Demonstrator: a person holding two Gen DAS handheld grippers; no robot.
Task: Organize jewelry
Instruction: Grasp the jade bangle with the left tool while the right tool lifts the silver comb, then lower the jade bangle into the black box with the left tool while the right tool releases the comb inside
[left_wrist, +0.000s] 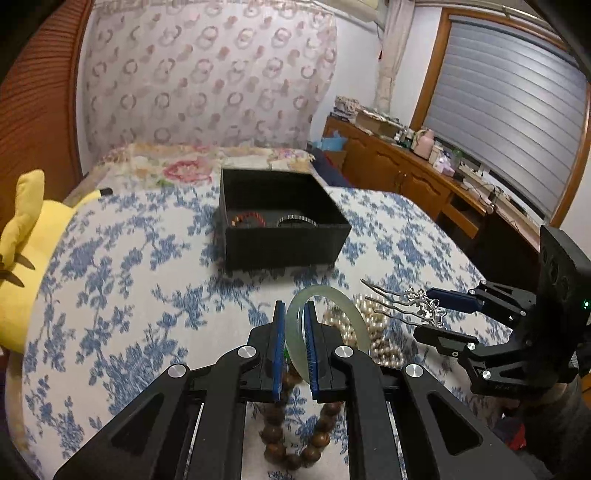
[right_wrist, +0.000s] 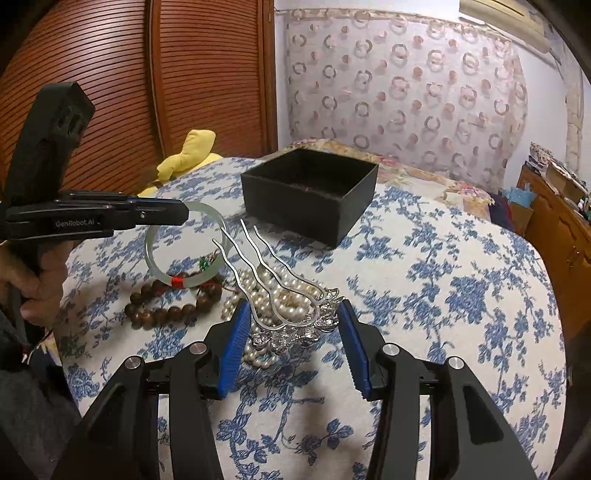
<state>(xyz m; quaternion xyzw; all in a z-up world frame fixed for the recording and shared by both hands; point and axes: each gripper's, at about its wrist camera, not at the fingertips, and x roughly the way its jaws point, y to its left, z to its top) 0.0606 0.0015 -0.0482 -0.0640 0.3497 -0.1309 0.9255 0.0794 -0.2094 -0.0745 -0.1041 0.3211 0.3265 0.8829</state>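
My left gripper (left_wrist: 294, 312) is shut on a pale green jade bangle (left_wrist: 356, 319), held upright just above the bed; the bangle also shows in the right wrist view (right_wrist: 157, 264) under the left gripper (right_wrist: 184, 214). Brown wooden beads (left_wrist: 314, 439) lie beneath it. My right gripper (right_wrist: 291, 310) is open, its fingers either side of a silver hair comb (right_wrist: 295, 330) that rests on a pearl necklace (right_wrist: 258, 295). The black open box (left_wrist: 280, 218) holds a red bead bracelet (left_wrist: 249, 218) and a dark bangle (left_wrist: 297, 220).
A blue floral bedspread (right_wrist: 443, 295) covers the bed. A yellow plush toy (left_wrist: 26, 240) lies at the left edge. A wooden cabinet (left_wrist: 406, 173) with clutter stands at the right. A wooden wardrobe (right_wrist: 110, 92) is behind.
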